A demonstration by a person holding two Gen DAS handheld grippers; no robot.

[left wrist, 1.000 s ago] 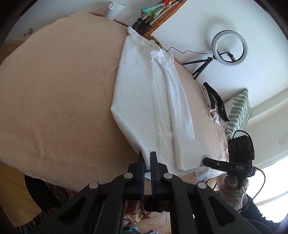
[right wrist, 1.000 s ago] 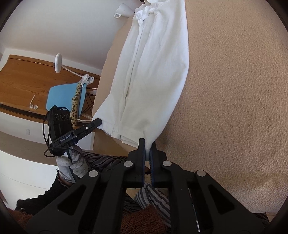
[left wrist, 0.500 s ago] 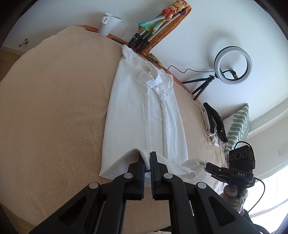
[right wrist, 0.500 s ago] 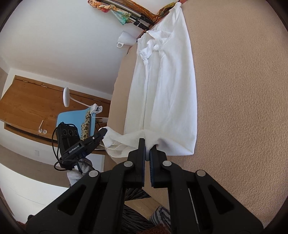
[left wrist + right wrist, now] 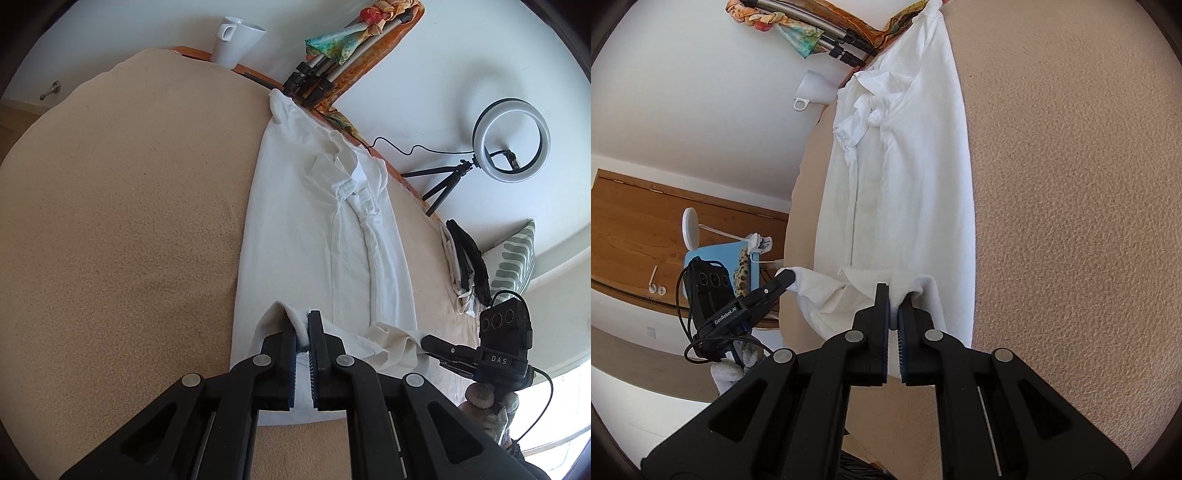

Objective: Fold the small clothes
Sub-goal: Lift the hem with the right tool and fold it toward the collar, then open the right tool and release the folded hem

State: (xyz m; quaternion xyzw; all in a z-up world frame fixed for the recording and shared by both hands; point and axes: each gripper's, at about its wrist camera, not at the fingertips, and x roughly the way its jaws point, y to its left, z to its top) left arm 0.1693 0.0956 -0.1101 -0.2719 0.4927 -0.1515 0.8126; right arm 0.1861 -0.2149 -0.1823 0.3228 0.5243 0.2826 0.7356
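Across the beige blanket [image 5: 110,221], you are carrying the white shirt [image 5: 295,240] hem upward, left gripper [image 5: 303,328] and right gripper [image 5: 893,306] each pinching it, fold unfinished.

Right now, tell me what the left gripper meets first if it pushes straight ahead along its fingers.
The left gripper, shut on the white shirt's hem, would probably ride over more of that shirt, toward its collar; depth is hard to judge.
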